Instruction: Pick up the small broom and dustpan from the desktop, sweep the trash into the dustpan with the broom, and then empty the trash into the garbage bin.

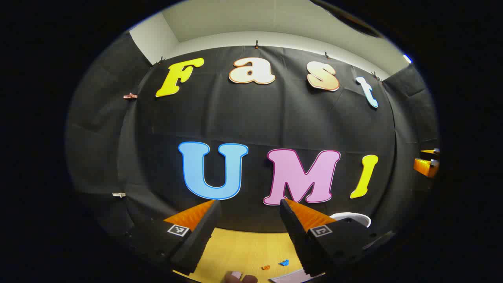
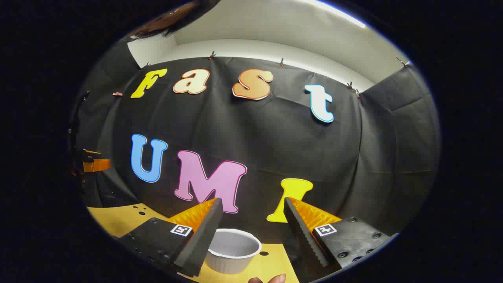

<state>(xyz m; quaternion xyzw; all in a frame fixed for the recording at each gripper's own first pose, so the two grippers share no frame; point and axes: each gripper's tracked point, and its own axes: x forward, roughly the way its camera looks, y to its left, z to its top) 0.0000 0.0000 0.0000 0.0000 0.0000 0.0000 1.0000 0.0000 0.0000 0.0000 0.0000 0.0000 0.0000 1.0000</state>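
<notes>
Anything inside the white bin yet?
The white bin on the yellow desktop looks empty where its inner wall and floor show; the right tool's finger covers its near-left part.

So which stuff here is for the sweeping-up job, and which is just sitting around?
For the job:
- bits of trash on the yellow desktop
- white bin
- pale flat edge, maybe the dustpan, too cut off to tell
- left gripper and right gripper, both open and empty

Just around:
- black cloth wall
- clips pinning the cloth
</notes>
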